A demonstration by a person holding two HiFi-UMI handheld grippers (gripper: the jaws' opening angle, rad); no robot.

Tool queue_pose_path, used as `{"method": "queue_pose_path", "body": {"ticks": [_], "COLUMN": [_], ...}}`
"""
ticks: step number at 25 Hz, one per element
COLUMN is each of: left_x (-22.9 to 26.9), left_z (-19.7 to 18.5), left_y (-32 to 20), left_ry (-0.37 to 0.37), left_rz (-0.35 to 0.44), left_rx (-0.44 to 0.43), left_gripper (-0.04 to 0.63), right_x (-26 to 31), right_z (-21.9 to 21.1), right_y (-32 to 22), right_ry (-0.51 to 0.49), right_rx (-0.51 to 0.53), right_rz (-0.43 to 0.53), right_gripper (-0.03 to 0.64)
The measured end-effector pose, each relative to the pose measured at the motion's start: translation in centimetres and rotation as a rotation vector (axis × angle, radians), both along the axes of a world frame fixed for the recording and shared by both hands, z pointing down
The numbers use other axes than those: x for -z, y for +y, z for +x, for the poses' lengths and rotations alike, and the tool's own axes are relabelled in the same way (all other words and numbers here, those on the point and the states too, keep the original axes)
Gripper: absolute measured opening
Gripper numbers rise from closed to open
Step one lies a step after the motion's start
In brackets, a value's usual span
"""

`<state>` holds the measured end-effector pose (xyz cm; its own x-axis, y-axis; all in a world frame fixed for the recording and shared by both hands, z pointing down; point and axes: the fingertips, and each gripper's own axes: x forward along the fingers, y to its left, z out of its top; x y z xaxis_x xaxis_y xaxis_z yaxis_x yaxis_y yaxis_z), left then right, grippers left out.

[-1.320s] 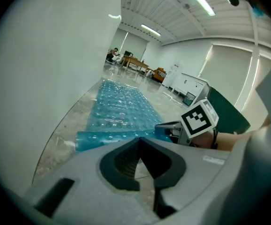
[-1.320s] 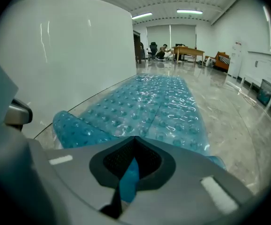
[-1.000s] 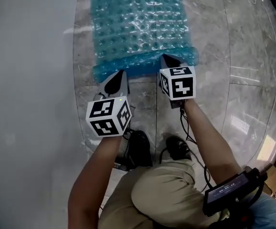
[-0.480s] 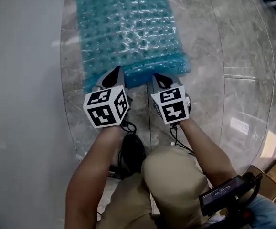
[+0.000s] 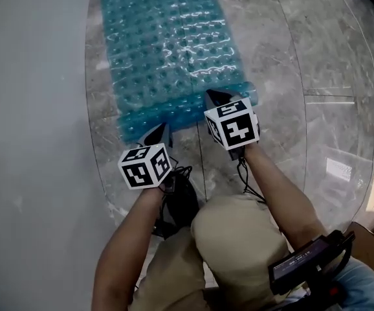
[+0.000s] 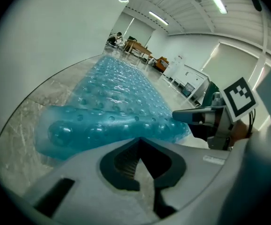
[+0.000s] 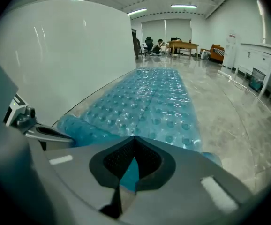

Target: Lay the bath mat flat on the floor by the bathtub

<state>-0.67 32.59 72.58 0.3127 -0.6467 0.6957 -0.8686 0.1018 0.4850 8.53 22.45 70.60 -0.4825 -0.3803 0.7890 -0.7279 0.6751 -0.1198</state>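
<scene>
The blue, bubble-textured bath mat [image 5: 167,50] lies stretched out on the marble floor along the white bathtub wall [image 5: 32,109]. Its near edge is curled up. My left gripper [image 5: 159,129] is shut, its tips at the mat's near-left corner. My right gripper [image 5: 213,97] is shut on the near-right edge. In the left gripper view the mat [image 6: 121,102] rises just past the closed tips of the left gripper [image 6: 138,142], and the right gripper [image 6: 206,121] shows beside it. In the right gripper view, blue mat [image 7: 149,102] shows between the closed jaws of the right gripper [image 7: 134,139].
Grey marble floor [image 5: 303,63] spreads to the right of the mat. The person's knee [image 5: 239,238] and black shoes [image 5: 180,206] are just behind the grippers, with cables trailing. A black device [image 5: 310,261] hangs at the lower right. Desks [image 7: 184,45] stand far off.
The left gripper has drawn back toward the person and the mat's near-left corner has come with it, so the near edge now runs at a slant. The right gripper has stayed near the same spot.
</scene>
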Motion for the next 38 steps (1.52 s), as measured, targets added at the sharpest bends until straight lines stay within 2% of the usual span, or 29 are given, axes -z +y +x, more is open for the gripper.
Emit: {"method": "queue_pose_path", "body": {"ticks": [1,3,5,6,10,12,15,18,20,23,26,30,32,34,38], "left_x": [0.5,2.7,4.6,5.0,4.5,3.3,0.8,-0.3,-0.4,0.9,3.9,5.7,5.2,3.9,-0.4], "left_z": [0.1,-0.2,-0.9,-1.0,-1.1,-1.1,-0.4,1.0,2.0,2.4,2.0,2.3,2.8,3.6,4.8], "left_y": [0.2,0.3,0.0,-0.2,-0.9,-0.4,2.3,5.1,6.5,7.7,8.4,8.7,7.9,7.0,9.9], "left_ry": [0.016,0.023,-0.012,-0.033,-0.116,-0.128,-0.065,0.025,0.039,0.028,-0.017,-0.099,-0.082,-0.055,0.002], "left_rz": [0.018,0.111,0.194,0.202,0.159,0.099,-0.003,-0.044,-0.049,-0.03,0.007,0.055,0.047,0.019,-0.096], "left_rx": [0.009,0.054,0.101,0.108,0.073,0.054,0.047,0.059,0.037,0.021,0.023,-0.045,-0.062,-0.071,-0.068], "left_gripper": [0.006,0.006,0.006,0.006,0.006,0.006,0.006,0.006,0.006,0.006,0.006,0.006,0.006,0.006,0.006], "right_x": [-0.1,-0.4,-0.9,-1.2,-1.4,-1.2,0.4,2.3,1.5,-1.4,-2.0,-2.3,-2.6,-3.0,-2.9], "right_z": [0.3,0.8,1.3,1.6,3.2,3.7,3.8,3.7,3.7,3.7,4.3,5.7,6.1,6.9,7.9], "right_y": [0.2,1.2,3.0,4.0,7.5,8.8,10.1,8.5,8.0,9.0,10.4,14.9,17.0,18.0,19.3], "right_ry": [-0.002,0.009,0.036,0.044,0.039,0.042,0.004,-0.047,-0.031,0.053,0.069,0.079,0.093,0.077,-0.031], "right_rx": [-0.005,0.006,0.045,0.061,0.079,0.096,0.137,0.11,0.096,0.121,0.136,0.194,0.225,0.2,0.176], "right_rz": [0.001,0.004,-0.003,-0.008,-0.009,-0.022,-0.064,-0.032,-0.039,-0.07,-0.077,-0.092,-0.085,-0.127,-0.212], "right_gripper": [0.008,0.006,0.006,0.008,0.008,0.006,0.006,0.006,0.008,0.006,0.006,0.006,0.006,0.008,0.008]}}
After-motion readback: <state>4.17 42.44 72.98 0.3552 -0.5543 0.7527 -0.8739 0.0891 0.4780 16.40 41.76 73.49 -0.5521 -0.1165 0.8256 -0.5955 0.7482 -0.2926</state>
